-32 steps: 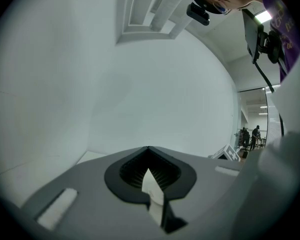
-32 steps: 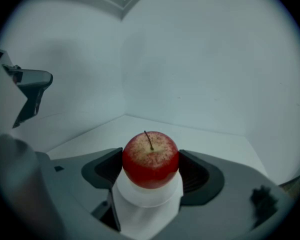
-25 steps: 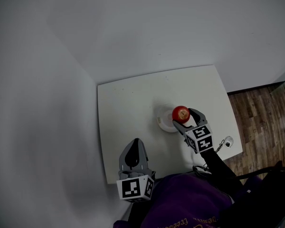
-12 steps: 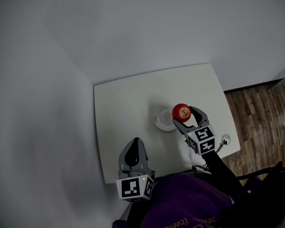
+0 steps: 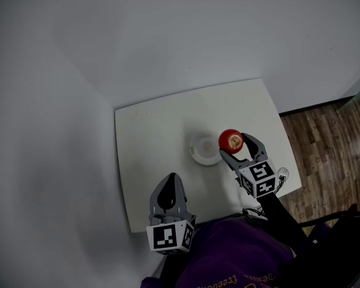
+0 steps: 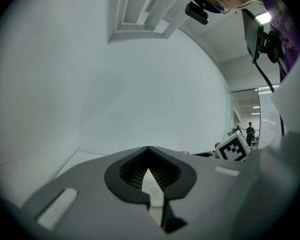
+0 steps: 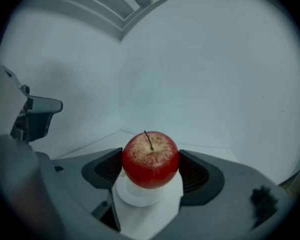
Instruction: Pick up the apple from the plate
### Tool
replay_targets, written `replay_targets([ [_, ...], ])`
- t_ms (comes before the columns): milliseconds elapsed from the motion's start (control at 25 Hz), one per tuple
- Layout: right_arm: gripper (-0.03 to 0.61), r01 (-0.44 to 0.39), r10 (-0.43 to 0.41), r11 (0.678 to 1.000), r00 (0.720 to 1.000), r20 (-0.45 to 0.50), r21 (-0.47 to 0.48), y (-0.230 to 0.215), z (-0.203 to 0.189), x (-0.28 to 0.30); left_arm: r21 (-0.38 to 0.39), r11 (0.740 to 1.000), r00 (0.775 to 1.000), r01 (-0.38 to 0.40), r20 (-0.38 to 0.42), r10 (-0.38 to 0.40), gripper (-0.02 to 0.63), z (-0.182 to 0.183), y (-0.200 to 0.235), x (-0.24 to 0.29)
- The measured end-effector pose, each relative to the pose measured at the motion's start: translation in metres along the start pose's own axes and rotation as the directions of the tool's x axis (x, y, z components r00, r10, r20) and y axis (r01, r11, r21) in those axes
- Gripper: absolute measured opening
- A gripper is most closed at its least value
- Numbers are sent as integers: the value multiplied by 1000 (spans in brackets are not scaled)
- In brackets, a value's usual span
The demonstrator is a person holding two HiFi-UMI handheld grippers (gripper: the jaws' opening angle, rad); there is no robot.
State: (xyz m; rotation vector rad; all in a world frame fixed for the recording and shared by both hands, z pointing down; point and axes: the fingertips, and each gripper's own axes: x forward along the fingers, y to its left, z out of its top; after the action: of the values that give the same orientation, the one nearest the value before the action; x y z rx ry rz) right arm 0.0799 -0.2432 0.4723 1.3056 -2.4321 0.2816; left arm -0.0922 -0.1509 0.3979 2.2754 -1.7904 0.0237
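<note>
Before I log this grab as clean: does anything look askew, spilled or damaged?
Nothing stands out. The right gripper holds the apple upright, stem up; the plate lies flat on the table, nothing spilled.

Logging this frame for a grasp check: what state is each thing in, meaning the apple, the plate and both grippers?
Red apple: gripped, stem up, off the plate.
Round white plate: empty, flat on the white table.
Right gripper: jaws shut on the apple.
Left gripper: jaws shut, holding nothing.
</note>
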Motion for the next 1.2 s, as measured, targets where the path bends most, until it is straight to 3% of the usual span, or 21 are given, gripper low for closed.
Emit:
replay_targets([
  [1200,356,40,-41,999,998,53,25,-9,19,-21,5,1000,1000,5,3,-5,6,2,1,-2],
])
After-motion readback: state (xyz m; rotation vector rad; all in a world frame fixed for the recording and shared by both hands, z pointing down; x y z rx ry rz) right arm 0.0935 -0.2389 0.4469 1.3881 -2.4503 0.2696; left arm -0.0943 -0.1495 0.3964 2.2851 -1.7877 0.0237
